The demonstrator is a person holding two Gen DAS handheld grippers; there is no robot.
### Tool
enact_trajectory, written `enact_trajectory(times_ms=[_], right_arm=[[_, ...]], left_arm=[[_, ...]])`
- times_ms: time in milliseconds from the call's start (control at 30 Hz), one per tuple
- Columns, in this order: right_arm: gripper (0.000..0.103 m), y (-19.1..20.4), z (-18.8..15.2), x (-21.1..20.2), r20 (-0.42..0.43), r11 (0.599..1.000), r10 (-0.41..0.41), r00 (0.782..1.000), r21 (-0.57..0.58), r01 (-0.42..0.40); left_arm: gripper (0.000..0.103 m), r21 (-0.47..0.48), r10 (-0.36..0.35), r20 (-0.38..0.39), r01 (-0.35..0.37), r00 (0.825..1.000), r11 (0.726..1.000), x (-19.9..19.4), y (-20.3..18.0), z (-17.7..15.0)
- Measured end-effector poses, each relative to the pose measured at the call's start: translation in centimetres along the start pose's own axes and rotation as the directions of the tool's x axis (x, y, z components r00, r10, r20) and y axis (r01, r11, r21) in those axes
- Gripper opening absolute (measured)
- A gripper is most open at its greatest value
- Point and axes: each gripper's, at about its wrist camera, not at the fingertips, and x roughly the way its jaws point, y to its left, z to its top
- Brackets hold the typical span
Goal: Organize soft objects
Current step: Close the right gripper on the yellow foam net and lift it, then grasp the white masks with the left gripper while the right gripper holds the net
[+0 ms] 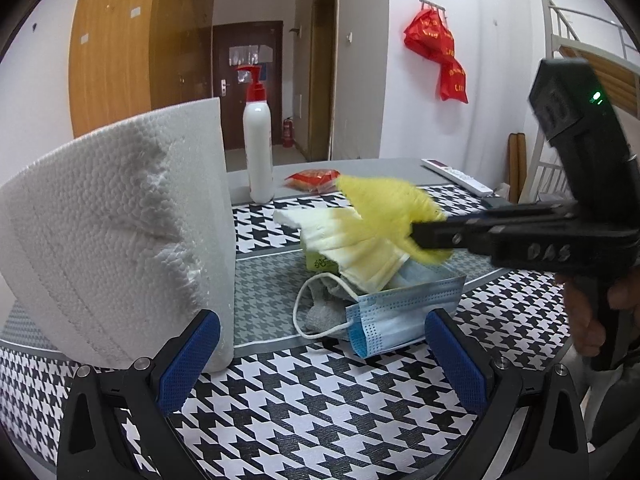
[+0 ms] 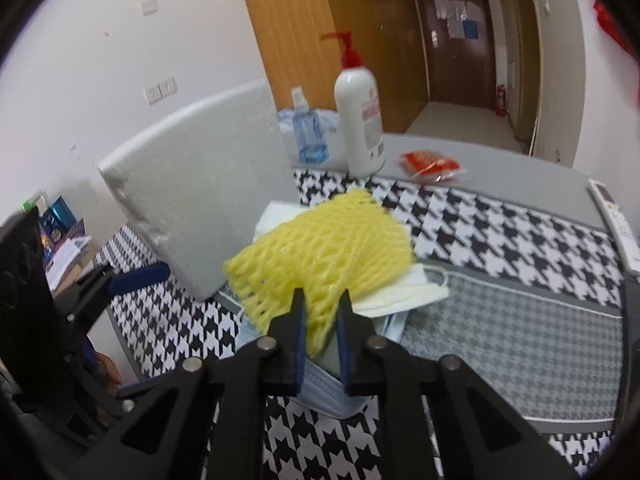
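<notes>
My right gripper (image 2: 322, 312) is shut on a yellow foam fruit net (image 2: 324, 248) and holds it over a pile of soft things. In the left wrist view the net (image 1: 388, 208) hangs from the right gripper (image 1: 420, 236) above a cream face mask (image 1: 352, 248), a blue face mask (image 1: 400, 312) and a grey cloth (image 1: 324, 312). My left gripper (image 1: 320, 344) is open and empty, just in front of the pile. A white styrofoam slab (image 1: 120, 232) stands upright at the left, close to the left finger.
A white pump bottle (image 1: 259, 148) with a red top stands behind the pile. A red snack packet (image 1: 314, 179) and a white remote (image 1: 456, 176) lie further back. A blue spray bottle (image 2: 306, 132) stands behind the slab. The houndstooth cloth (image 1: 320, 412) covers the table.
</notes>
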Motion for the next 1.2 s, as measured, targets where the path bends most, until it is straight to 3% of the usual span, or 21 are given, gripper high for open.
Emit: enact_trajectory(times_ms=[500,1200], right_arm=[[0.017,-1.6,-1.1,-4.6,0.084,0.996,-0.078,0.993,0.058,0.073],[0.017,-4.4,-4.2,-7.4,0.130,0.976,-0.145,0.981,0.181,0.120]], left_arm=[[0.102,0.011,-0.033,-0.004,0.033,0.999,0.999,0.4,-1.8,0.9],[0.102,0.171,-0.009,0.016,0.007,1.000,0.985,3.4,-3.7,5.1]])
